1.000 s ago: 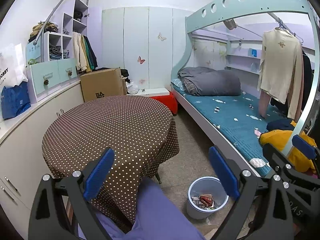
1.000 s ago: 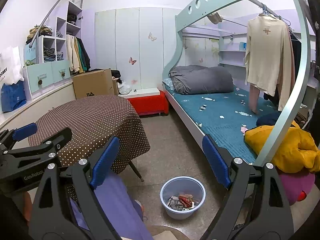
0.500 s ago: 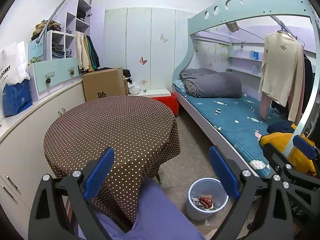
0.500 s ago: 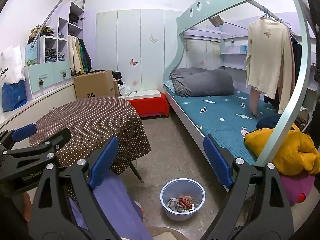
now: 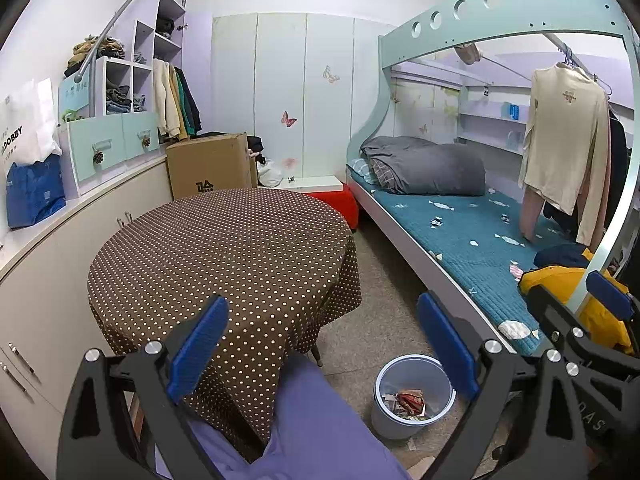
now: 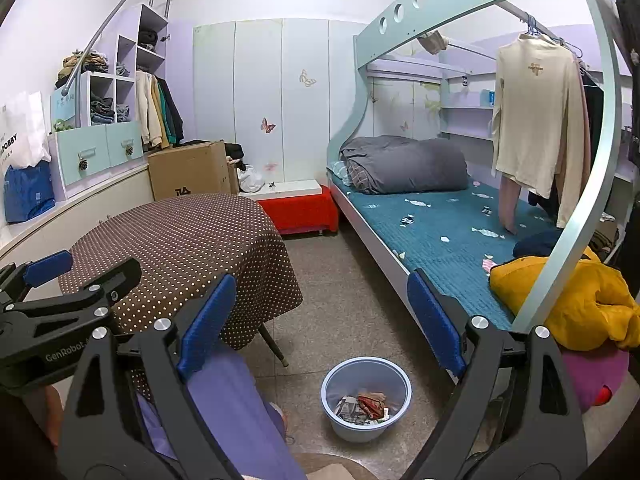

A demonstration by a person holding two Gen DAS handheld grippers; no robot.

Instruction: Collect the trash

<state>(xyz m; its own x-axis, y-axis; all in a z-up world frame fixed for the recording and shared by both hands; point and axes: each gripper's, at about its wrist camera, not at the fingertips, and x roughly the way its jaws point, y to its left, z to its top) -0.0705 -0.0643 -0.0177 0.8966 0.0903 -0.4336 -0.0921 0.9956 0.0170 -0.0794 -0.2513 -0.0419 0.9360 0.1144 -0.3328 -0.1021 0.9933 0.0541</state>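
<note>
A pale blue trash bin [image 5: 412, 398] [image 6: 366, 398] stands on the floor between the table and the bed, with crumpled paper and a red wrapper [image 6: 370, 402] inside. My left gripper [image 5: 324, 336] is open, nothing between its blue pads, and is held above the person's purple-clad leg [image 5: 320, 424]. My right gripper [image 6: 320, 312] is open and empty too, above the floor near the bin. In the right wrist view the left gripper [image 6: 60, 304] shows at the left edge. Small white scraps [image 5: 440, 220] lie on the teal bed cover.
A round table with a brown dotted cloth [image 5: 224, 252] fills the left. The bunk bed [image 6: 432, 232] with a grey duvet and a yellow jacket [image 6: 568, 300] is on the right. A cardboard box [image 5: 210, 166], a red bench [image 6: 304, 208] and cabinets stand behind.
</note>
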